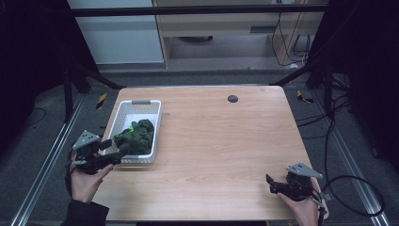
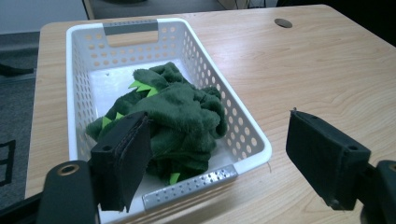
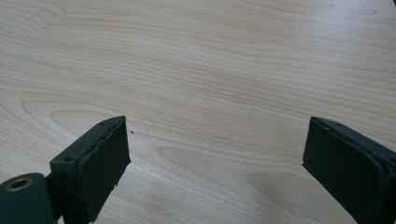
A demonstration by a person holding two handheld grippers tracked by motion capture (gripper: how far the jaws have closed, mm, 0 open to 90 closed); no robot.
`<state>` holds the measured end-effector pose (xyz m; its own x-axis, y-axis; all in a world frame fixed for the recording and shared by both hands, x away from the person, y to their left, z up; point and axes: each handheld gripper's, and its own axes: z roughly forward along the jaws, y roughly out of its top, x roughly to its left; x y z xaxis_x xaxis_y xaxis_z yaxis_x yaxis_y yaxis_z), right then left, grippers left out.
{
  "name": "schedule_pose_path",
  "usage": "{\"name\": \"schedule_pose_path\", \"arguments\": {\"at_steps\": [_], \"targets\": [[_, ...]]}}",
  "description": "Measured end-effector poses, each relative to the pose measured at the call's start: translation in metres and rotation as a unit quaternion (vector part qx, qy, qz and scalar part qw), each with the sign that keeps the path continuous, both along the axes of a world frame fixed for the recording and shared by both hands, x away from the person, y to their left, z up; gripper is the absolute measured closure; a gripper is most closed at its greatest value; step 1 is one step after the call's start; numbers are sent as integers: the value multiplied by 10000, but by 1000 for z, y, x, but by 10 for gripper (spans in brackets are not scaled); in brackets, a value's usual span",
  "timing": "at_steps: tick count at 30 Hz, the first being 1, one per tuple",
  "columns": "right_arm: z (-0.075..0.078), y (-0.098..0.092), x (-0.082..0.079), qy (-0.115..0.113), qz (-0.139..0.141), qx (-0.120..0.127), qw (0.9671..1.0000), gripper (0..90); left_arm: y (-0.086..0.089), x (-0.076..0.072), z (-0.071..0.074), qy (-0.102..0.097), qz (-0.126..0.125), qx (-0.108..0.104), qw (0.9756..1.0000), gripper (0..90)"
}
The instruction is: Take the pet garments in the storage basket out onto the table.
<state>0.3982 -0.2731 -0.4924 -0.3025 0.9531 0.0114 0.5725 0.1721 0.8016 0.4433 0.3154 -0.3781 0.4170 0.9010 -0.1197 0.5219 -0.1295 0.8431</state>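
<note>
A white perforated basket (image 1: pixel 123 113) (image 2: pixel 243 135) stands at the table's left side. Inside it lies a crumpled dark green plush cloth (image 1: pixel 136 135) (image 2: pixel 182 116) with bright green trim. My left gripper (image 1: pixel 115 149) (image 2: pixel 219 158) hovers at the basket's near end, jaws open and empty, one pad over the basket's near corner and the other over bare wood. My right gripper (image 1: pixel 273 184) (image 3: pixel 215 168) rests low at the table's front right, open, with only wood grain between its pads.
The wooden table (image 1: pixel 221 141) has a small dark round grommet (image 1: pixel 232 99) (image 2: pixel 283 23) near its far edge. Black frame posts and cables stand beyond the table's far corners. A cable trails off the front right from my right gripper.
</note>
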Motion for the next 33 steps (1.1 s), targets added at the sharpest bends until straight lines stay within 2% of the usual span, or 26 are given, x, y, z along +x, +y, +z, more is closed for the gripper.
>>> {"name": "schedule_pose_path", "arguments": {"at_steps": [11,21,33], "targets": [[0,1,1,18,23,1,10000,73,1,20,6,92,-6,203,9998,212],[-1,1,2,45,49,6,10000,70,-4,38,10,264,-74,407,9988,204],[-1,1,2,77,60,20,9999,66,-11,64,5,609,-183,739,9952,178]]}}
